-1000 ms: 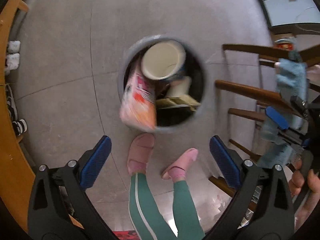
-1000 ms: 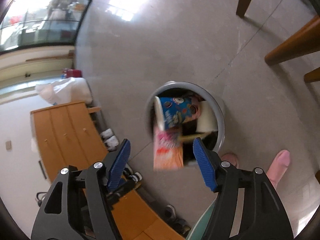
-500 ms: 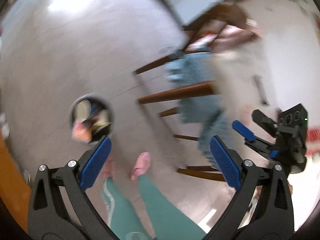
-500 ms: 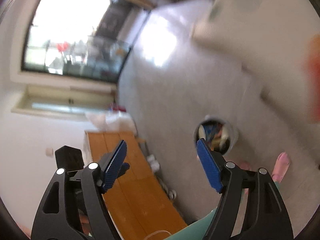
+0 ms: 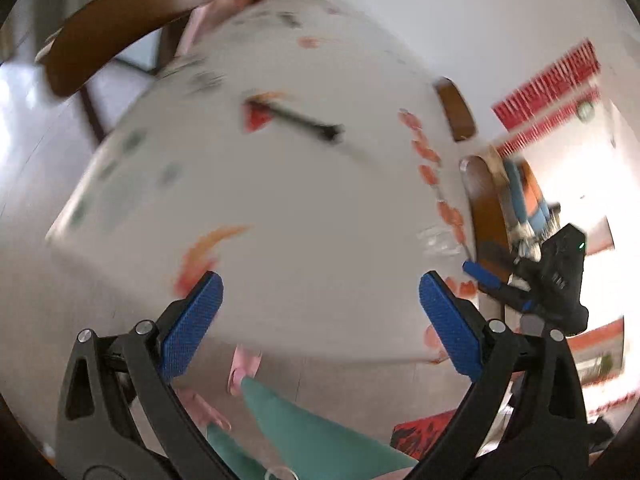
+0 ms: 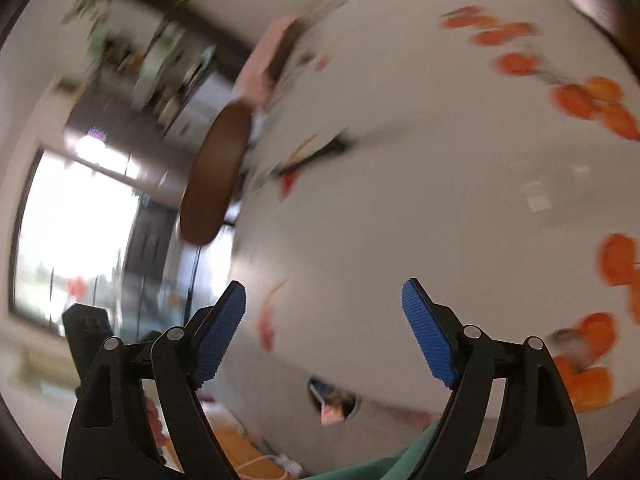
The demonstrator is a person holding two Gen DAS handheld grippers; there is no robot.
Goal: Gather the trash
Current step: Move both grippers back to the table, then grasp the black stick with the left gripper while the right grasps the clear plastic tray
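Both claws are spread wide with nothing between their blue pads: the left claw (image 5: 320,312) and the right claw (image 6: 324,328) hang over the white, orange-patterned tabletop (image 5: 300,208). A blurred dark stick (image 5: 304,120) with a red wrapper lies on it. The trash bin (image 6: 333,402) sits on the floor below the table's edge.

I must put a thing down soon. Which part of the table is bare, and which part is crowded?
The white table is bare between the dark utensil and its near edge. The orange marks along the right side look printed, though blur hides detail. Chair backs crowd the far and right edges.
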